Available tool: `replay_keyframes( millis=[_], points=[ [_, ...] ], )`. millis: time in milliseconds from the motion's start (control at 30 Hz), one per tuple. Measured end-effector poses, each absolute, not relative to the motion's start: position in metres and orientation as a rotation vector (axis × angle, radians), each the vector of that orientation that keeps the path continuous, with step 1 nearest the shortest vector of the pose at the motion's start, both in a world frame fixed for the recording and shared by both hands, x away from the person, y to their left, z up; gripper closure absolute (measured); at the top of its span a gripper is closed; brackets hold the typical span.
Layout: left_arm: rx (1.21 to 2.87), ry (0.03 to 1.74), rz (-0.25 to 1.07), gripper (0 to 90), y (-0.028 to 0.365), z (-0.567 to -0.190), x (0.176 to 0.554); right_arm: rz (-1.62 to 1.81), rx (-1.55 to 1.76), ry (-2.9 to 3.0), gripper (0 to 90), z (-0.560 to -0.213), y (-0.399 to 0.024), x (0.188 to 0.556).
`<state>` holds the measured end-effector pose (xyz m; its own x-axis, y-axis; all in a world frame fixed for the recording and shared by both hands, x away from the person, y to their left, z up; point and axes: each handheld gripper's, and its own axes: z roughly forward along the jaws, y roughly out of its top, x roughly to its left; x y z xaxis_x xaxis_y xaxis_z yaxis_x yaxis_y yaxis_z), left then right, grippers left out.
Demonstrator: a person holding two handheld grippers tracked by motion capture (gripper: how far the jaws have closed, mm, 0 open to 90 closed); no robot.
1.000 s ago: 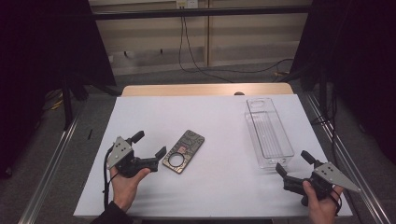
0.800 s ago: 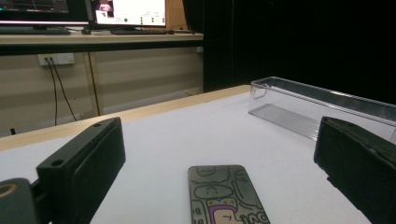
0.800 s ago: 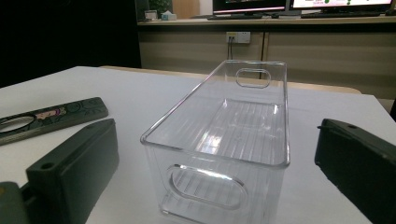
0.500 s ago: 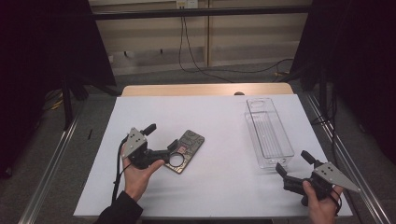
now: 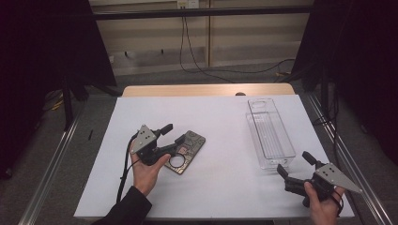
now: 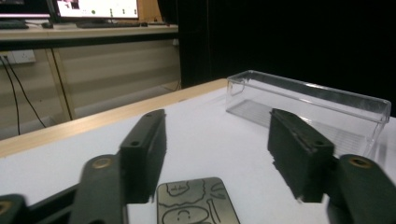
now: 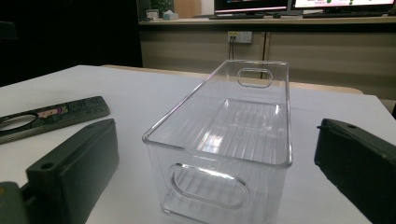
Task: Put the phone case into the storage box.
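The left tool (image 5: pixel 171 134), jaws just closing astride but not pressing the flat, stiff, likely slippery metal plaque (image 5: pixel 186 150), should pinch its long edges; the right tool (image 5: pixel 294 165) sat apart.

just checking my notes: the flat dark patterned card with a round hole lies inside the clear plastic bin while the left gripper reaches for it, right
Not quite. The flat dark patterned card lies on the white table, well apart from the clear plastic bin, as the high view shows. The left gripper does reach for it.

White table (image 5: pixel 220 122) lies bare between the flat case (image 5: pixel 187 149) on the left and the clear bin (image 5: pixel 270 132) standing on the right
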<state>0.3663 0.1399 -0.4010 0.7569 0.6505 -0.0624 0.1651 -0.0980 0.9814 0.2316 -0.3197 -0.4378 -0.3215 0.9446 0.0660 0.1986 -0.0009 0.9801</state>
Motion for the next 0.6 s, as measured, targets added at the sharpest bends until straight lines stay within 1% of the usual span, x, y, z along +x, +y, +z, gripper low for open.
replay_keyframes(
  millis=[33, 67, 133, 200, 233, 267, 300, 367, 600],
  points=[
    [1.649, 0.660, 0.461, 42.6, 0.1399, -0.4010, 0.3663, 1.380, 1.206, 1.590, 0.0, -0.4378, -0.3197, 0.2316],
    [1.668, 0.659, 0.428, 46.5, 0.1405, -0.4013, 0.3672, 1.379, 1.205, 1.590, 0.0, -0.4377, -0.3198, 0.2316],
    [1.677, 0.656, 0.410, 50.8, 0.1409, -0.4016, 0.3675, 1.380, 1.205, 1.590, 0.0, -0.4377, -0.3198, 0.2316],
    [1.692, 0.643, 0.391, 57.6, 0.1413, -0.4006, 0.3680, 1.380, 1.204, 1.591, 0.0, -0.4377, -0.3195, 0.2316],
    [1.692, 0.643, 0.391, 61.2, 0.1413, -0.4006, 0.3680, 1.380, 1.204, 1.591, 0.0, -0.4377, -0.3195, 0.2316],
    [1.696, 0.632, 0.383, 66.8, 0.1420, -0.3993, 0.3679, 1.381, 1.203, 1.592, 0.0, -0.4376, -0.3194, 0.2317],
    [1.696, 0.632, 0.383, 68.2, 0.1420, -0.3993, 0.3679, 1.381, 1.203, 1.592, 0.0, -0.4376, -0.3194, 0.2317],
    [1.709, 0.620, 0.373, 74.9, 0.1425, -0.3986, 0.3687, 1.383, 1.205, 1.591, 0.0, -0.4377, -0.3195, 0.2318],
    [1.764, 0.614, 0.304, 89.0, 0.1417, -0.3977, 0.3696, 1.390, 1.212, 1.588, 0.0, -0.4381, -0.3198, 0.2323]
  ],
)
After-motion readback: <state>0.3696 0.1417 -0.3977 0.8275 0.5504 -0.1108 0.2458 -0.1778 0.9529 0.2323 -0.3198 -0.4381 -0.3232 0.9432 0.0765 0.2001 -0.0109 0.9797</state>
